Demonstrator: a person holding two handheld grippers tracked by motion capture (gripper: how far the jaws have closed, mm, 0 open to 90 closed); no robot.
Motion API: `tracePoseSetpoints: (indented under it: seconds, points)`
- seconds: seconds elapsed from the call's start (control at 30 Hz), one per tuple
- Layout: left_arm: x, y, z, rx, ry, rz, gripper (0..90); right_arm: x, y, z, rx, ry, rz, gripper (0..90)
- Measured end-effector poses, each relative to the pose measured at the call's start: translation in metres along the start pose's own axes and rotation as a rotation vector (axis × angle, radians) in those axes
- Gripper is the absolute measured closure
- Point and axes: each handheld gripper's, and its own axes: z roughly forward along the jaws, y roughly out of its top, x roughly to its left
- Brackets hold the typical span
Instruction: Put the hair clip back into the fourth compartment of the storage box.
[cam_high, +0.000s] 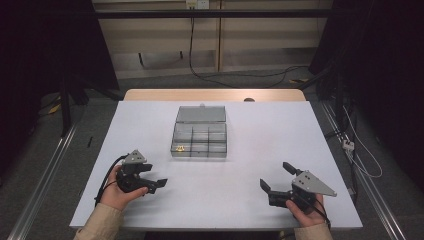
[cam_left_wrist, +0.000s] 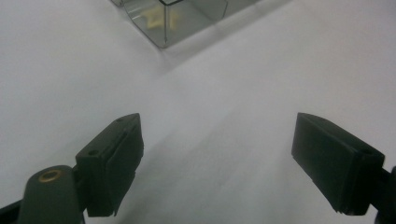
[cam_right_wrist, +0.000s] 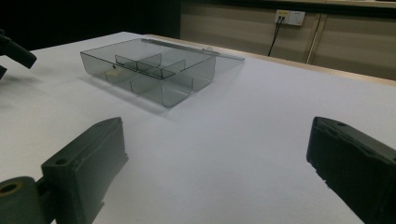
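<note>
Your left gripper (cam_high: 156, 179) and right gripper (cam_high: 275, 177) both gape, released; clear compartment box (cam_high: 199, 141), lid open, sits at 12 o'clock, unobstructed.

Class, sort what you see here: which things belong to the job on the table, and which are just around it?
Job:
clear compartment box, lid open
small yellow item in its near-left compartment
left gripper, open
right gripper, open

Around:
wall socket
floor cables
</note>
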Motion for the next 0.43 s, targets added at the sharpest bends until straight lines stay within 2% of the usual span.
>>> tracePoseSetpoints:
  seconds: [0.23, 0.43]
  points:
    - [-0.0011, -0.0060, -0.0051, -0.025, 0.011, -0.007, 15.7, 0.0006, -0.0001, 0.0008, 0.004, 0.002, -0.002, 4.0]
    - [-0.0004, -0.0081, -0.0059, -0.029, 0.020, 0.004, 14.9, 0.0021, 0.0000, 0.0032, 0.008, 0.010, -0.008, 3.9]
